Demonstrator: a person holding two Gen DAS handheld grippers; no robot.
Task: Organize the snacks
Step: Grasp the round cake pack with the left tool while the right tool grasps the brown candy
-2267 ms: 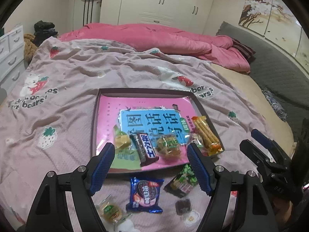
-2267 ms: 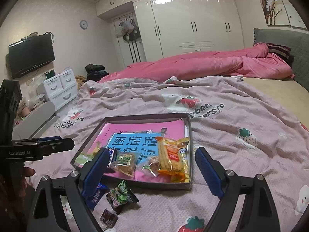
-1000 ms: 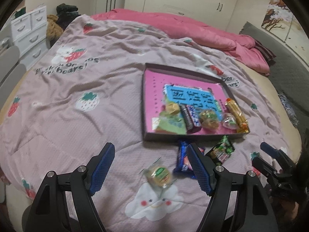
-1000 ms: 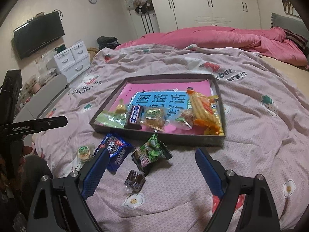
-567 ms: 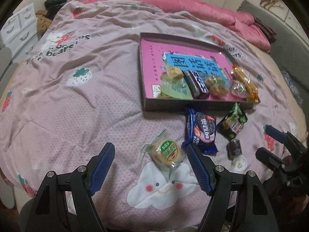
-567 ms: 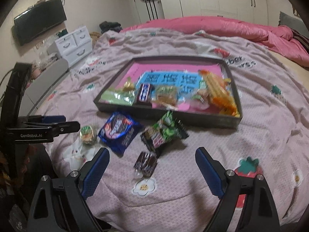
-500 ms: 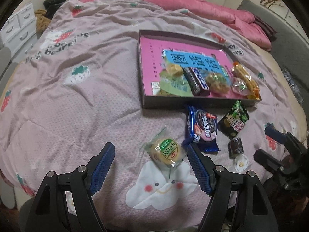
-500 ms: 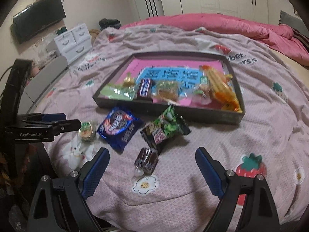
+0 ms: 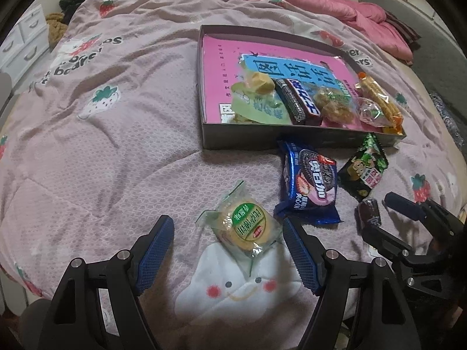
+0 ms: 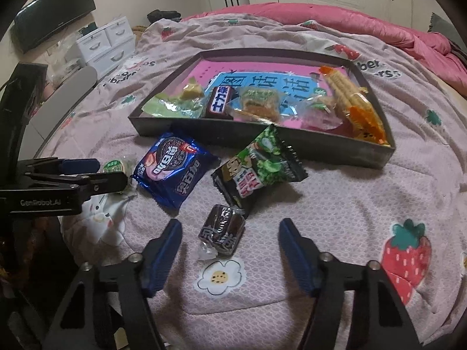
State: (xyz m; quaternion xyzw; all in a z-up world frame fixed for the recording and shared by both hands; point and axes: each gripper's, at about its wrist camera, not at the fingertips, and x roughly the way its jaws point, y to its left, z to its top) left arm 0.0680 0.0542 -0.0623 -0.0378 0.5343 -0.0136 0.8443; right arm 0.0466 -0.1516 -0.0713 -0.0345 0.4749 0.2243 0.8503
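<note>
While the pink strawberry-print bedspread (image 9: 122, 157) fills most of both views, a shallow dark rectangular tray (image 9: 251, 138) lined with a pink and blue printed sheet is seen in the upper middle of each frame. Inside the tray, along its near edge, several snacks are lined up: a pale yellow wrapped candy (image 9: 260, 83) on a light green packet, a dark chocolate bar with white lettering (image 9: 297, 102), a clear-wrapped brown cake (image 9: 334, 105) and a long packet of orange-wrapped wafer sticks (image 9: 379, 99) at the right end.

Below the tray, on the bedspread, four snacks are left loose. A round biscuit in a clear wrapper with a green label (image 9: 248, 224) is seen low in the left wrist view, between the blue pads of the left gripper (image 9: 227, 252); its jaws are held apart and the pads are not pressed on the wrapper. Just right of it lies a blue cookie packet (image 9: 309, 185), and further right a dark green crinkled snack bag (image 9: 364, 172), its top edge leaning against the tray wall.

In the right wrist view, a small dark brown wrapped chocolate (image 10: 223, 229) is seen just beyond the tips of the right gripper (image 10: 230, 245). Its jaws are closing, with a clear gap at each side and nothing touched by the pads.
</note>
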